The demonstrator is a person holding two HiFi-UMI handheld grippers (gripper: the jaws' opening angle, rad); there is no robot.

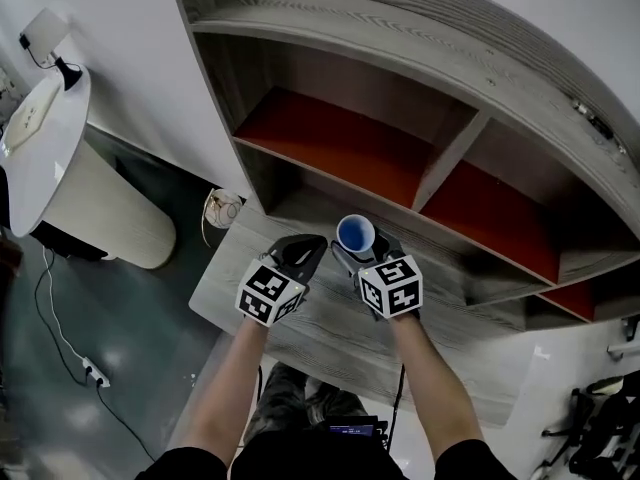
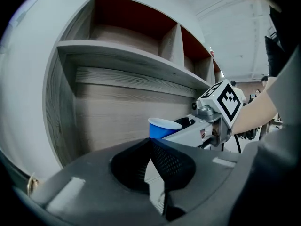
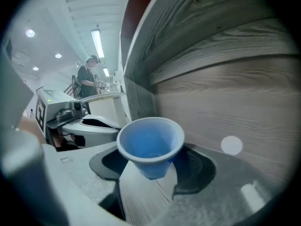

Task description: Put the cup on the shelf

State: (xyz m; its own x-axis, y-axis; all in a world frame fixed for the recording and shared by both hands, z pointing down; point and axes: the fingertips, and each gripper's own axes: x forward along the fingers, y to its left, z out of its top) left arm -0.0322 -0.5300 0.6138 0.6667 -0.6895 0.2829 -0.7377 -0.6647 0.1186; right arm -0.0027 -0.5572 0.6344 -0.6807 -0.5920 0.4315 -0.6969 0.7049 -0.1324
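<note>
1 cup (image 3: 150, 145) vert., mouth up

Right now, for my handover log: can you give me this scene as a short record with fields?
cup: small blue tapered cup, upright, mouth up
right gripper: closed on the cup's sides
left gripper: jaws together, nothing between them
shelf: grey wooden shelf unit, red back panels, just ahead of both grippers
status: cup not yet on a shelf board

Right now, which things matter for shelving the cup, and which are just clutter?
Job:
blue cup
right hand-held gripper, holding it
wooden shelf

Lying about:
white pedestal
floor cable
power strip
coiled cord
</note>
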